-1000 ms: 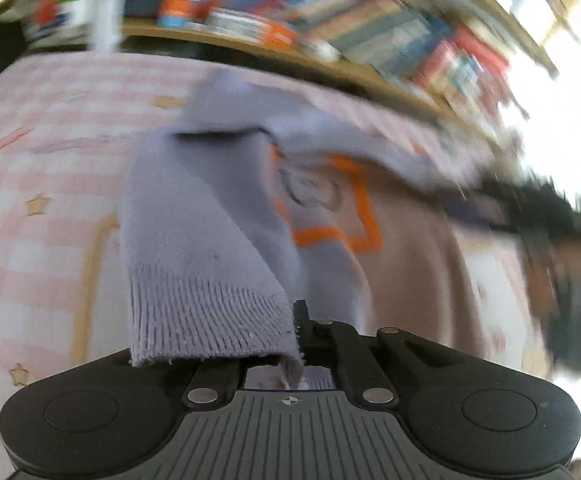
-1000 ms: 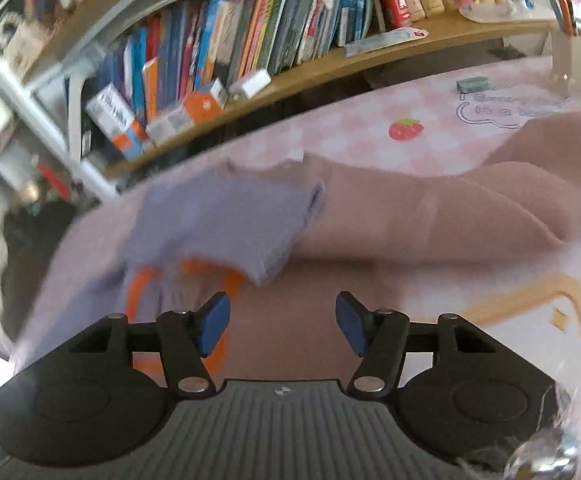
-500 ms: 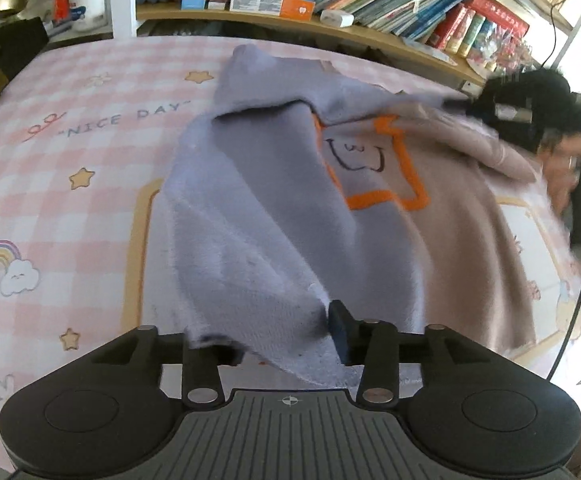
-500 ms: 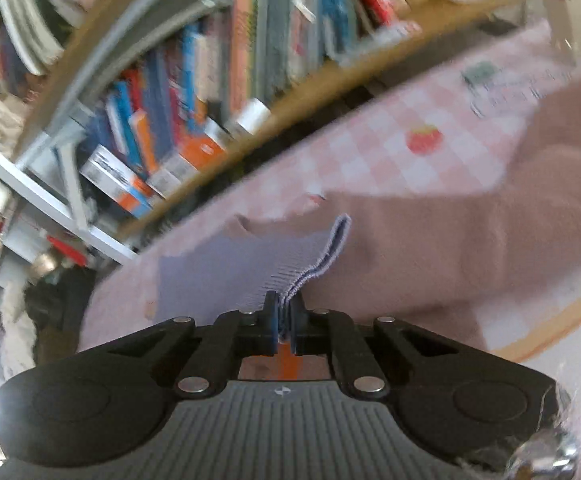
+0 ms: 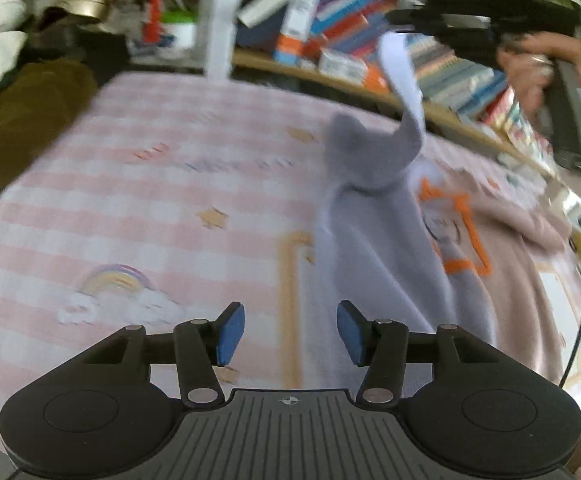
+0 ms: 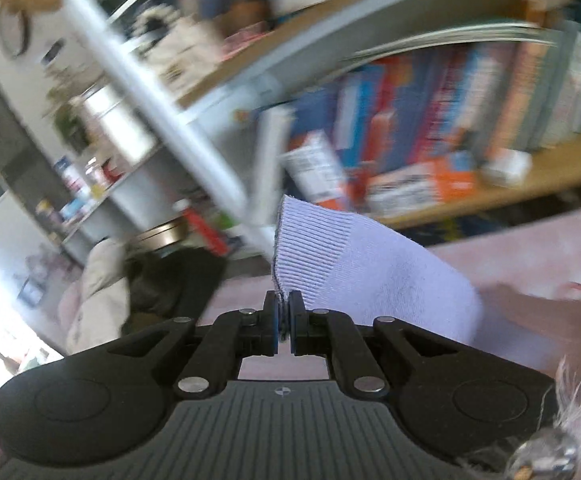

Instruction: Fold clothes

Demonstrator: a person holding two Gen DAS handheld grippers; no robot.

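Left claw (image 5: 290, 330): jaws just opened, standing apart with nothing between the blue pads, pointing downward. Right claw (image 6: 285, 314): jaws clamped shut, raised; a hand (image 5: 538, 70) grips its handle.

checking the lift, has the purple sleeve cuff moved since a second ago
Yes. The right gripper, shut on the sleeve cuff, has raised it off the pink tablecloth to bookshelf height.

Left wrist view: camera sat behind left gripper (image 5: 290, 334), looked forward and down along fingers at pink checked tablecloth (image 5: 138, 216); cloth near, bookshelf (image 5: 442, 76) far at top.
Right wrist view: camera sat behind right gripper (image 6: 284, 320), aimed shallower, raised off table, faced bookshelf (image 6: 442, 140); frame rolled, blurred.
Shared: lilac sleeve (image 5: 400, 76) (image 6: 354, 264), bookshelf, strip of tablecloth (image 6: 530, 240). Right gripper (image 5: 406, 20) showed at top right of left view, well apart.
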